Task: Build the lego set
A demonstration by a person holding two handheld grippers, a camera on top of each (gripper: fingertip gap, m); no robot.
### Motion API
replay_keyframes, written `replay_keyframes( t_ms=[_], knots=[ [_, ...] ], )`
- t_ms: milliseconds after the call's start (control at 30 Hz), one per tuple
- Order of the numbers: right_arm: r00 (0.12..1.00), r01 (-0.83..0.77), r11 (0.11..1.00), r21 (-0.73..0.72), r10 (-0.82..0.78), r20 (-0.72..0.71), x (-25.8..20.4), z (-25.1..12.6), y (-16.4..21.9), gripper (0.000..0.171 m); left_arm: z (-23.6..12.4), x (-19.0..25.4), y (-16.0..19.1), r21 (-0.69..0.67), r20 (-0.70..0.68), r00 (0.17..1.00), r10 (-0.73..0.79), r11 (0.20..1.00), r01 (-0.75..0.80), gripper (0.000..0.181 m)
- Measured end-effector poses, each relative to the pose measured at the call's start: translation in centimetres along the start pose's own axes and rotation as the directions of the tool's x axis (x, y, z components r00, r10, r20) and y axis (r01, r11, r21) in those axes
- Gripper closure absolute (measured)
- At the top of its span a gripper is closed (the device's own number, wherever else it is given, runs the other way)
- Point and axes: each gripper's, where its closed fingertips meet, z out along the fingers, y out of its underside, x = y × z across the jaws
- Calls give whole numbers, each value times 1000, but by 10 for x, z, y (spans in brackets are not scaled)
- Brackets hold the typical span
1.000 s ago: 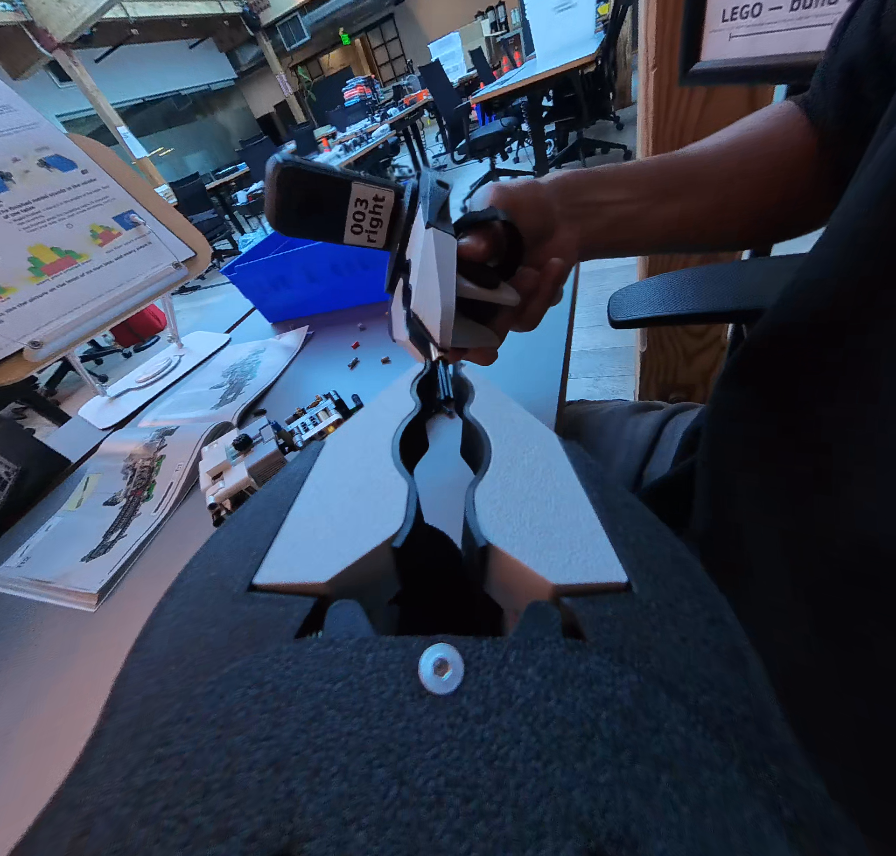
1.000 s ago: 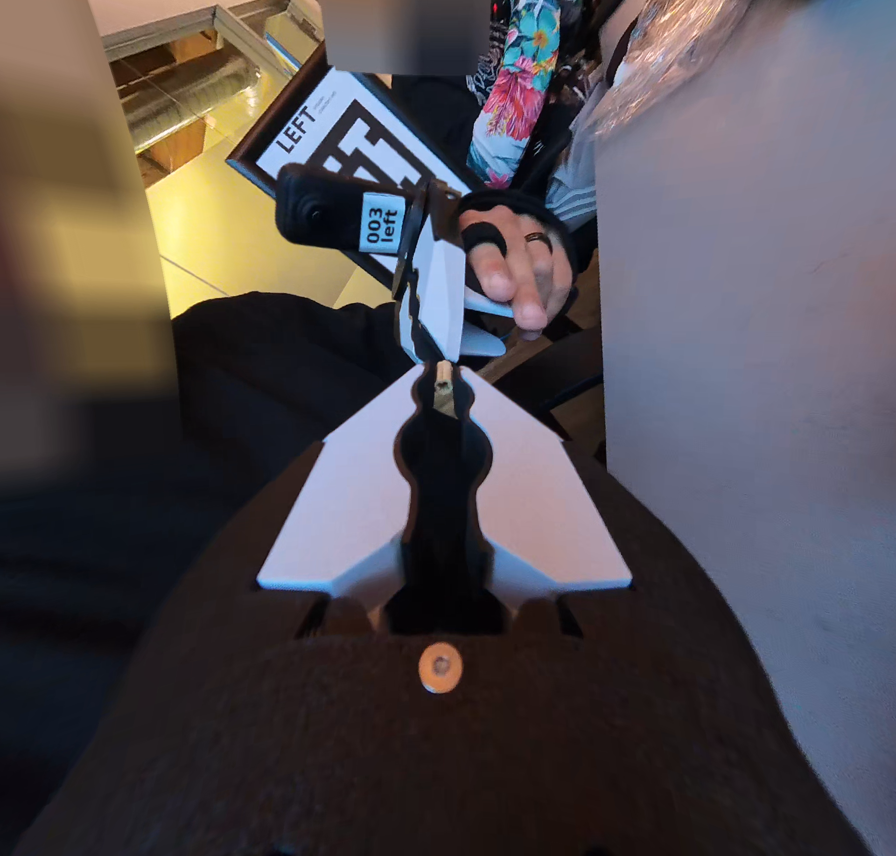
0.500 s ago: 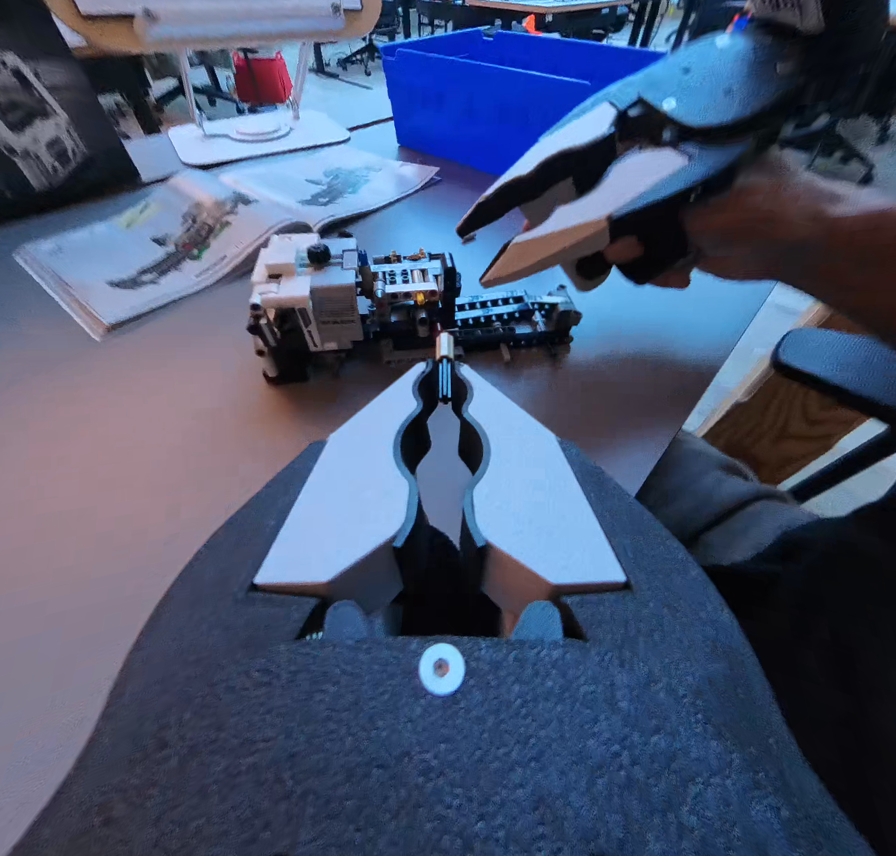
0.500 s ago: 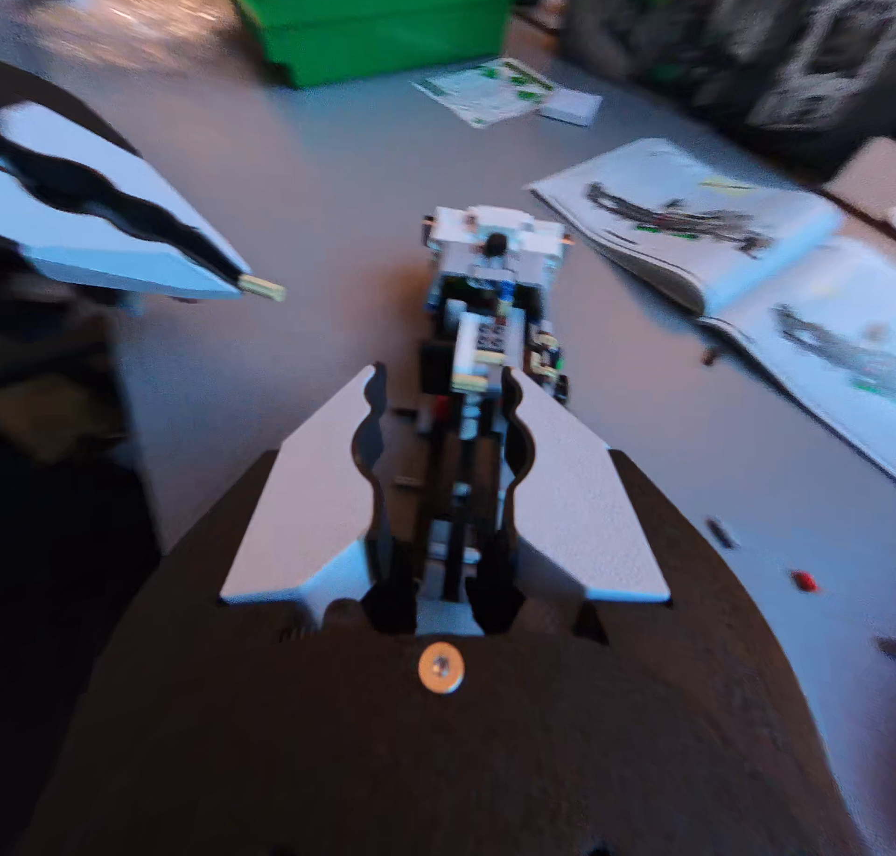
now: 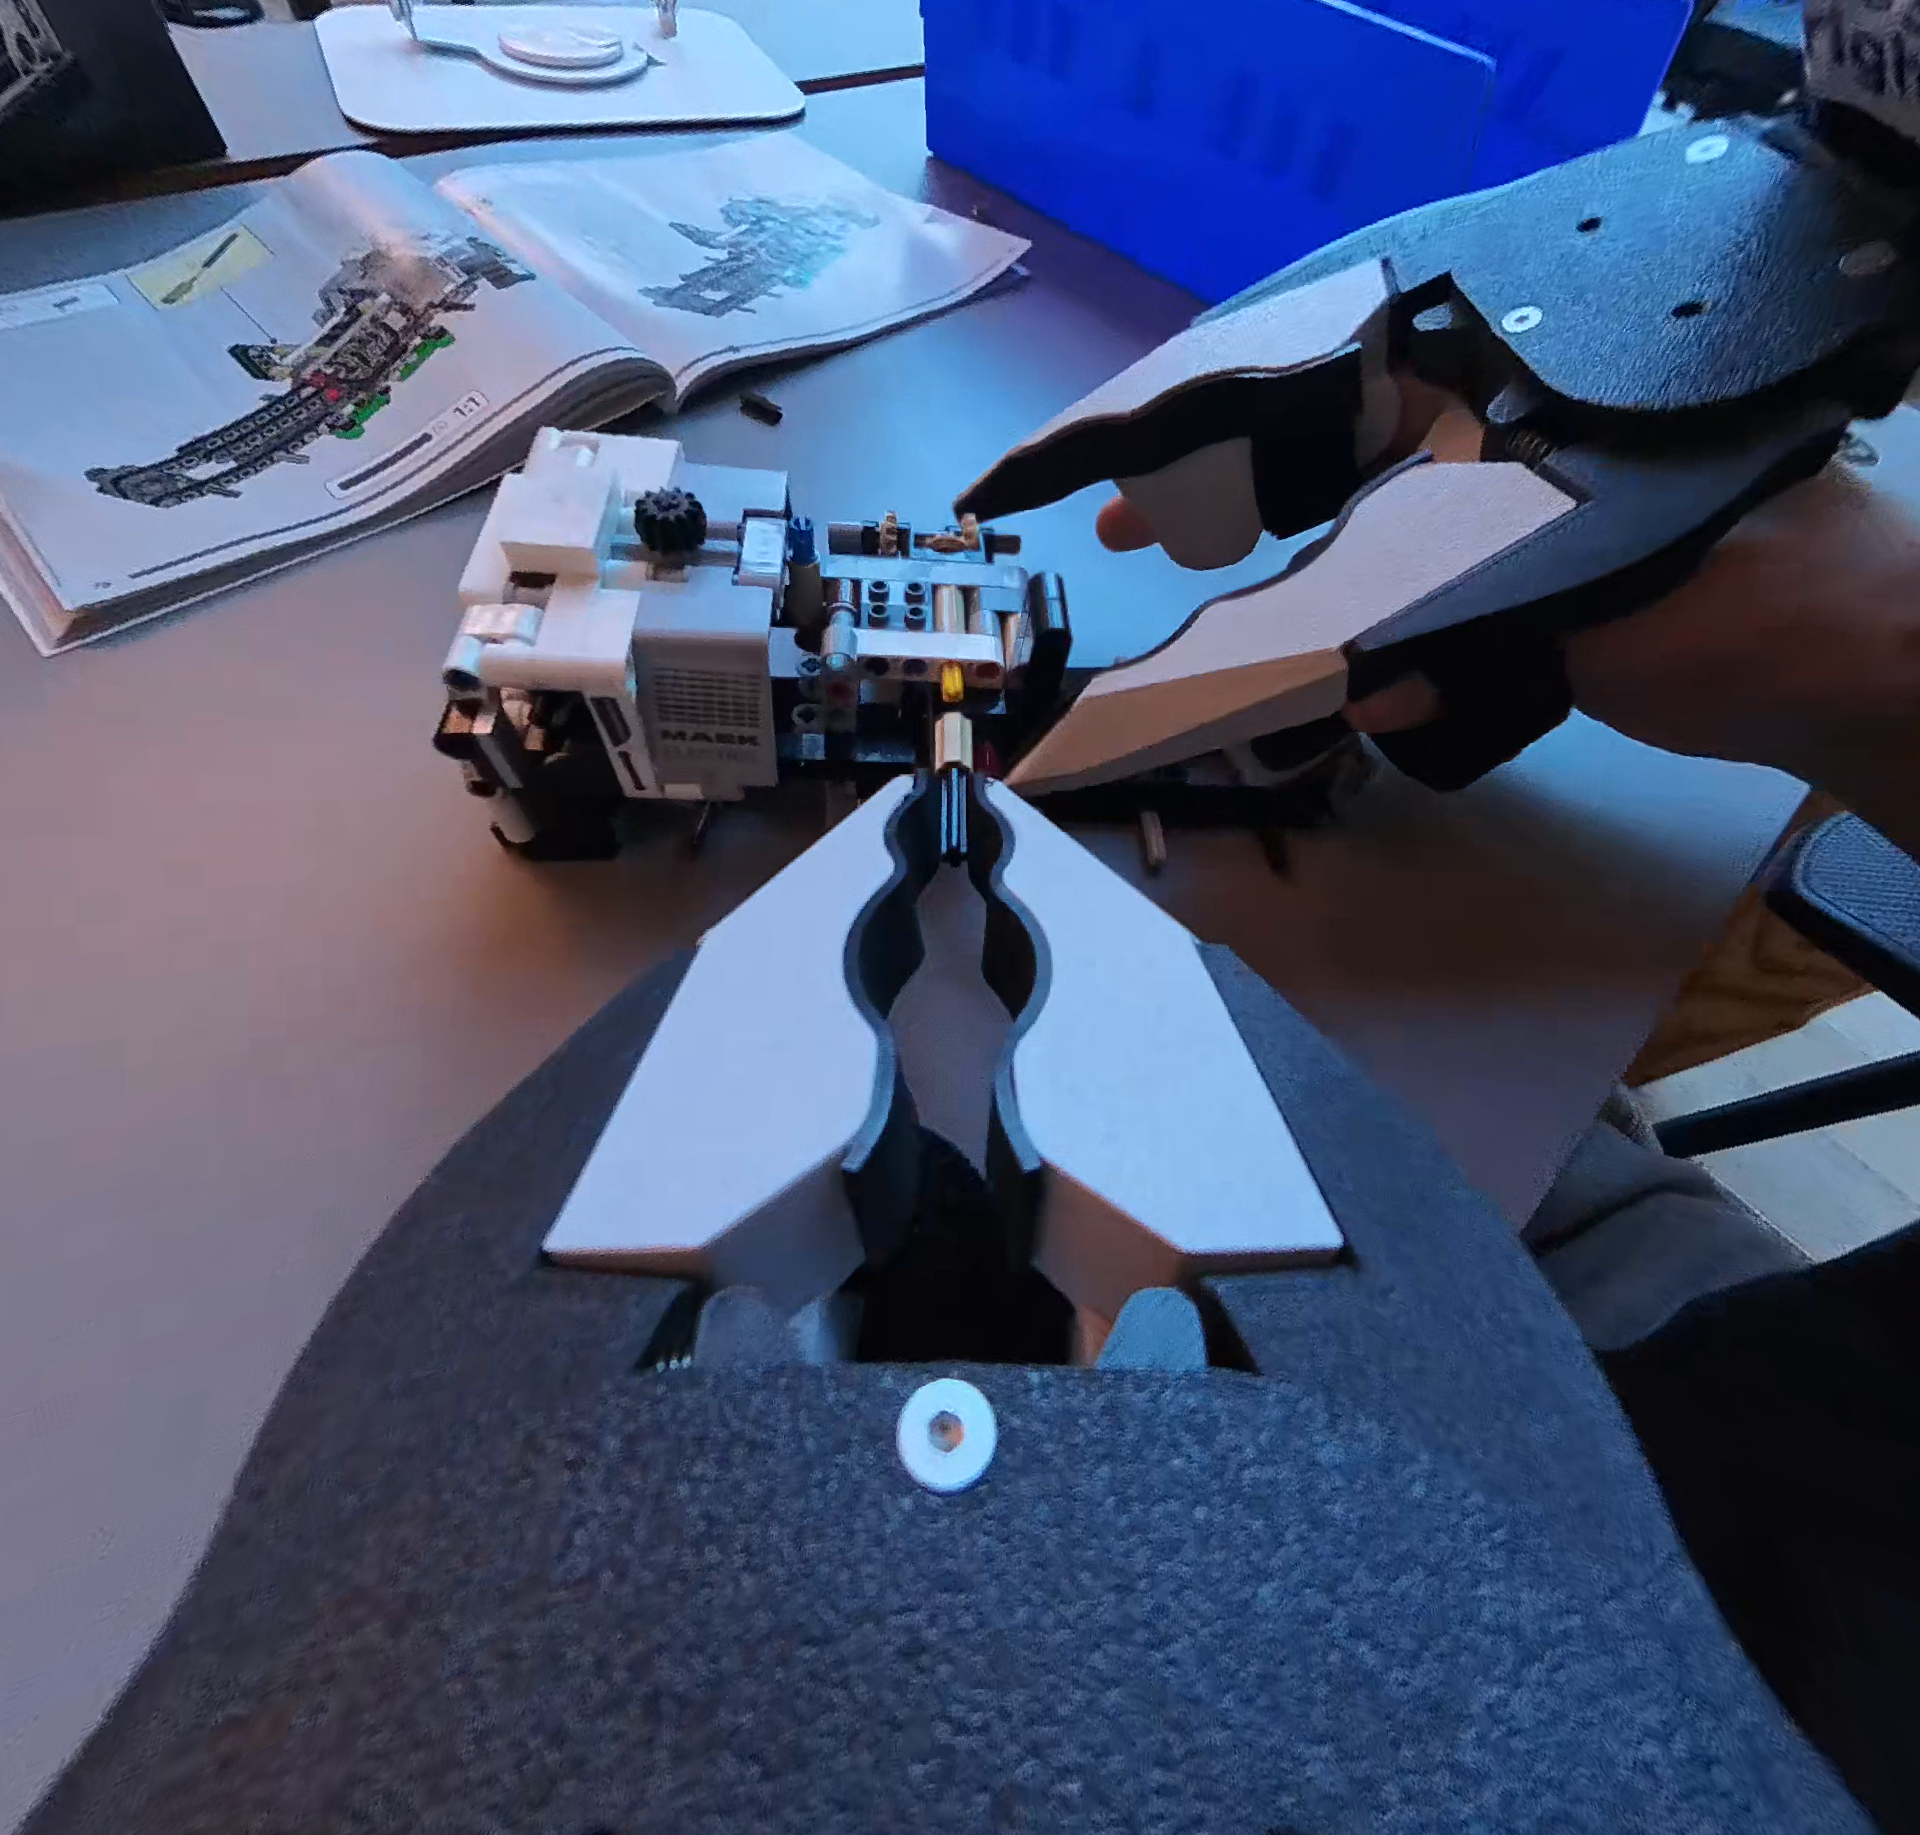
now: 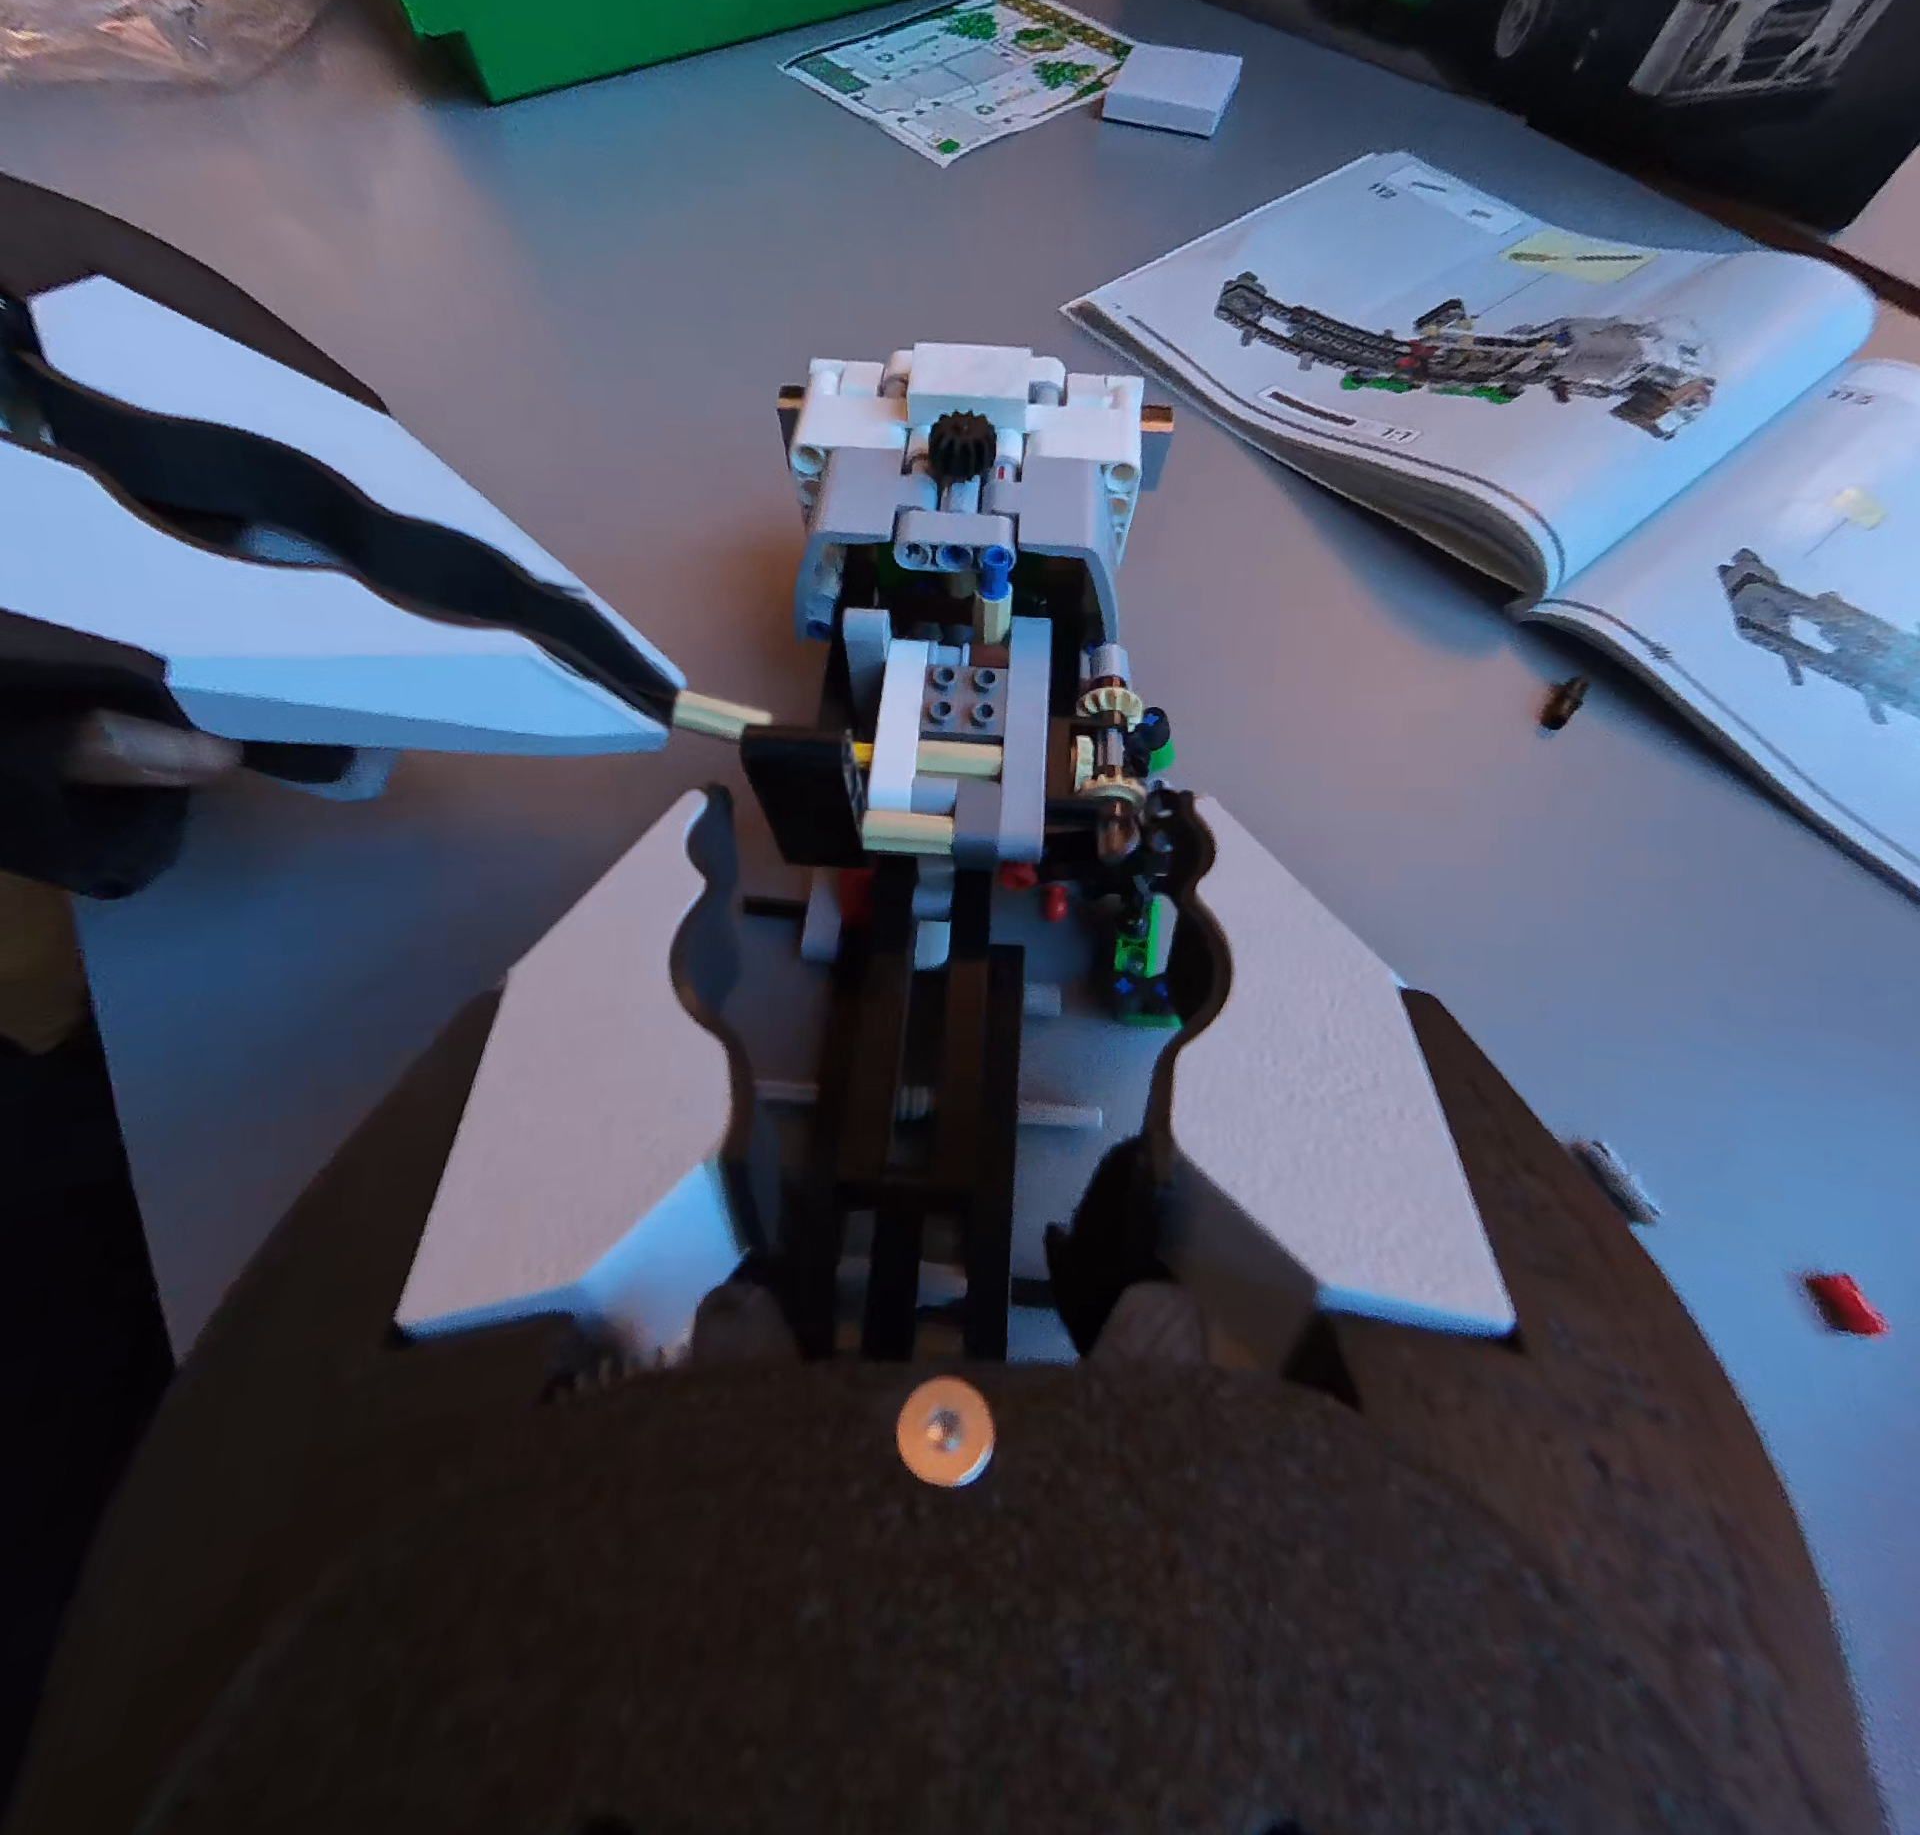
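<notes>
Left wrist view, from left to right: an open instruction booklet (image 5: 416,331) lies on the grey table (image 5: 208,954), then the half-built lego truck (image 5: 727,642) sits just ahead of the left gripper (image 5: 951,798). The truck's long axis runs across this view, its white cab end pointing left and its dark chassis running off to the right. The left gripper's jaws are clenched on a tan pin (image 5: 954,746), which points straight forward at the model's near side, its tip at or just short of a hole beside a yellow stud. Further right, the right gripper (image 5: 987,642) comes in over the chassis with its jaws spread wide, straddling the frame; whether the fingers touch it I cannot tell. A blue bin (image 5: 1247,102) stands behind.

From the right wrist view, the left gripper (image 6: 665,715) enters at left, the pin (image 6: 717,715) lying crosswise to the truck (image 6: 966,642), whose length runs away from the camera, cab farthest.
</notes>
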Motion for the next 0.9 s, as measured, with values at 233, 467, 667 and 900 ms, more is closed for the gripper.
replay_keyframes(
  t_ms=[233,467,667,900],
  knots=[
    [999,14,1000,-6,-14,42,0,6,2,98,8,-2,1,-29,-11,1000,-28,999,28,179],
    [999,12,1000,15,-12,40,-1,7,1,98,12,-3,1,-35,-1,1000,8,999,-8,178],
    [1000,7,1000,29,-8,28,-1,8,1,98,12,-4,0,-33,-27,998,-63,998,62,179],
    [999,6,1000,28,-7,32,0,8,1,98,12,-5,0,-47,-120,971,-208,978,204,179]
  ],
)
